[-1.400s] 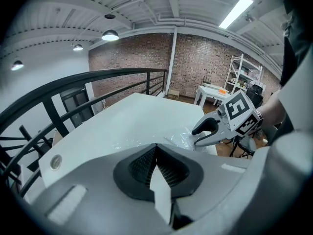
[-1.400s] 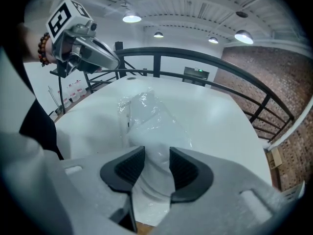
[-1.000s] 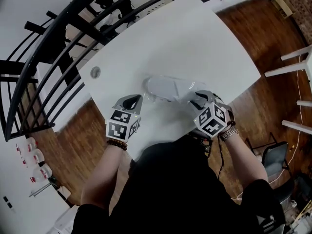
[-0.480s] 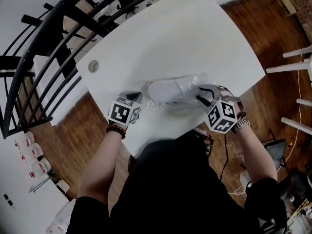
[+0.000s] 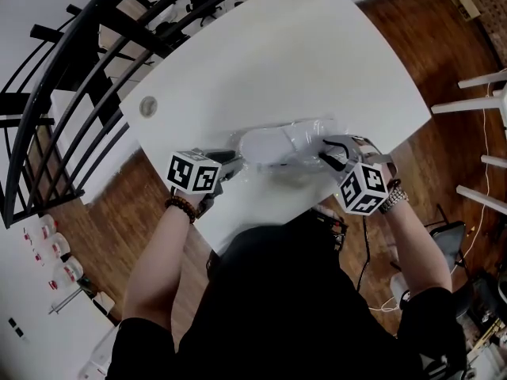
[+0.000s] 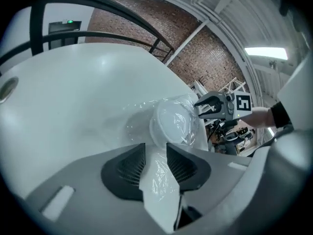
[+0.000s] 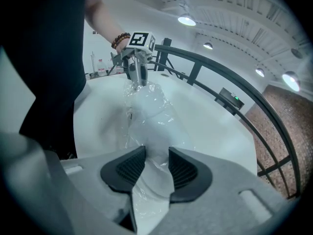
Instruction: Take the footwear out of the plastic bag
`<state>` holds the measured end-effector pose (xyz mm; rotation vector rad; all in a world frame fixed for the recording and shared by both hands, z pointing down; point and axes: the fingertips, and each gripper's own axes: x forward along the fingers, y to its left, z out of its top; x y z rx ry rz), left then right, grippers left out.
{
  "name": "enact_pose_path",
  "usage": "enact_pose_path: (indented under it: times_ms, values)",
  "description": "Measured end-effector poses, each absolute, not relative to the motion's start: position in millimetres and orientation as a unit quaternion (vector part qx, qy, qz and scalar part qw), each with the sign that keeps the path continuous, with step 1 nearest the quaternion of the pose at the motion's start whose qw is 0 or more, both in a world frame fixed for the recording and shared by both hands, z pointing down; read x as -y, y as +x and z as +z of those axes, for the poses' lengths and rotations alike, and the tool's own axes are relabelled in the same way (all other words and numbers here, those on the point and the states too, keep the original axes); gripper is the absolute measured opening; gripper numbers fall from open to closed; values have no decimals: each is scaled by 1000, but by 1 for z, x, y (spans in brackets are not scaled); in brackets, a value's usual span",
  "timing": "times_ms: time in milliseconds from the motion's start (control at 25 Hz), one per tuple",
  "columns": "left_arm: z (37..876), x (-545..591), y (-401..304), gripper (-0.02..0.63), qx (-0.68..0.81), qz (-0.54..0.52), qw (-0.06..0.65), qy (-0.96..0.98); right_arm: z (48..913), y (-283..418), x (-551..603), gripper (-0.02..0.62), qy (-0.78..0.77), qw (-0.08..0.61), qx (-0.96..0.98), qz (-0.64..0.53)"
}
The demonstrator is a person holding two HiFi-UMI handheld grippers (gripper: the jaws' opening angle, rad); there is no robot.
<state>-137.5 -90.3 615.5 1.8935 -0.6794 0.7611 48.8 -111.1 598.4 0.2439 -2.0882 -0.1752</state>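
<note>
Plastic film at the left end of the plastic bag [image 5: 307,131] is shown between the jaws of the left gripper [image 5: 231,158], which are opening. The pads stand apart, and the film is draped through the gap rather than pinched. Inside the bag, toward its middle, the white footwear [image 5: 265,145] is seen lying flat, wrapped all round in crinkled film, and no part of it is shown outside the bag. At the bag's right end, the right gripper [image 5: 326,150] is closed on the film. A white mass, judged to be the footwear's end under the plastic, is held between its pads. Beneath the bag lies the white table [image 5: 277,62], with the bag close to the edge nearest the person. The task is judged to be at an early stage: the bag is flanked at both ends by the grippers, but no opening is seen spread in any view, and the footwear has not been drawn out. Still to be done: the bag's mouth is to be opened, and the footwear gripped and pulled clear.
</note>
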Motion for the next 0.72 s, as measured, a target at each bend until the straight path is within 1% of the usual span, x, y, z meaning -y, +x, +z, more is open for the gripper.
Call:
enact_pose_path:
  times_ms: [120,320,400,600,720]
  values:
    - [617,92,-138,169,280,283,511,762,595,48,111,135,101,492,861,-79]
    - [608,102,-141,192,279,243,528,765,596,47,112,130,100,488,863,-88]
    - [602,104,-140,215,272,234,528,770,596,48,112,129,98,487,863,-93]
    - [604,103,-137,219,263,241,529,770,599,49,111,127,93,484,864,-102]
    - [606,103,-130,218,253,235,543,765,598,48,110,124,92,481,865,-107]
